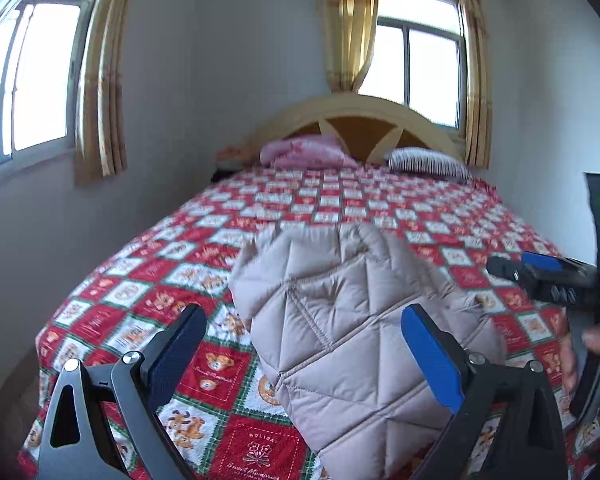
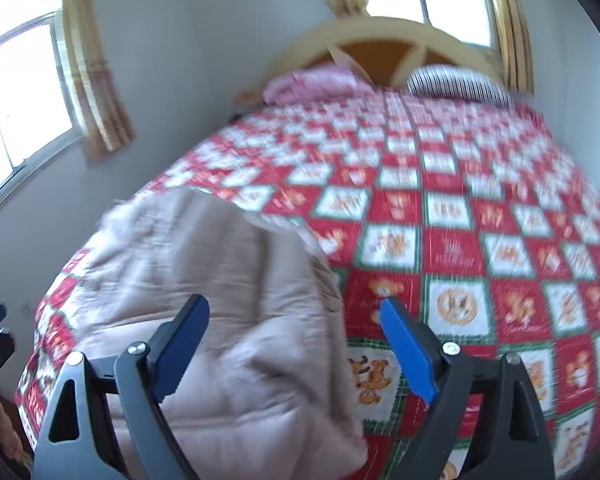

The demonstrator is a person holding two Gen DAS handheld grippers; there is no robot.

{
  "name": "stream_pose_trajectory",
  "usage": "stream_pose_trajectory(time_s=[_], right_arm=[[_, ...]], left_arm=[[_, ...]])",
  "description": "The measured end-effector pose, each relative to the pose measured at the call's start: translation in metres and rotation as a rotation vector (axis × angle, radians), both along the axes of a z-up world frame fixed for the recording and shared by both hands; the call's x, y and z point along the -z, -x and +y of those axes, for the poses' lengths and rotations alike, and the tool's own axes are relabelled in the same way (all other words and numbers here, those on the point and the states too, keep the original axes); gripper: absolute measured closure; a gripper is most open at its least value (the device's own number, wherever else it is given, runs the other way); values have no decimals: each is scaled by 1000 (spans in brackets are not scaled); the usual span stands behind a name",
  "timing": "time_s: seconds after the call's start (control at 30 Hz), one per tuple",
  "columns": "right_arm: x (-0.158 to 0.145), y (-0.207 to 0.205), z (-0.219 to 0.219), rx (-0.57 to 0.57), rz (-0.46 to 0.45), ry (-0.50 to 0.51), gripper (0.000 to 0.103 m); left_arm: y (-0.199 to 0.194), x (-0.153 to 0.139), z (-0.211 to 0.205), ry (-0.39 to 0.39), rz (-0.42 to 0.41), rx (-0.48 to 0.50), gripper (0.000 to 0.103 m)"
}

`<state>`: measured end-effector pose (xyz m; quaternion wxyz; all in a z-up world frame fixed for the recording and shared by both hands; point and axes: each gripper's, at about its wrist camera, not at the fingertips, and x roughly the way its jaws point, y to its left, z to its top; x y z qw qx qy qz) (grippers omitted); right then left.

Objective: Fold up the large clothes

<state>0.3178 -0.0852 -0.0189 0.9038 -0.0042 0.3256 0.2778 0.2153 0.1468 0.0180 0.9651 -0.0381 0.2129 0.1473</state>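
A beige quilted jacket (image 1: 340,320) lies folded into a compact bundle on the red and white patterned bedspread (image 1: 340,200), near the bed's foot. My left gripper (image 1: 304,328) is open and empty, held above the jacket's near part. My right gripper (image 2: 294,316) is open and empty, above the jacket's right edge (image 2: 220,300); it also shows in the left wrist view (image 1: 512,268) at the right, held by a hand. The right wrist view is blurred by motion.
A wooden headboard (image 1: 364,120) stands at the far end with a pink pillow (image 1: 304,152) and a striped pillow (image 1: 428,162). Curtained windows are at the left (image 1: 40,76) and behind the bed (image 1: 420,52). White walls flank the bed.
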Motion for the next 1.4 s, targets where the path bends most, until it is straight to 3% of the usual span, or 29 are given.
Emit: stream_pose_trajectory(time_s=[0.1,0.27,0.53,1.4], right_arm=[[-27,54,9,-29,-131,2,2],[-49,111,21,-56,-271,17,0],[-65,140,10,-30,-330,-11,0],[-69,161,2,-39,-391,-22,0]], left_arm=[[10,-10,-6,8,-34,-1,4],[19,-22,-14,8,-72,19,4],[21,-25,-16,24,-92,35,4],[20,-23,-24,7,-80,39,4]])
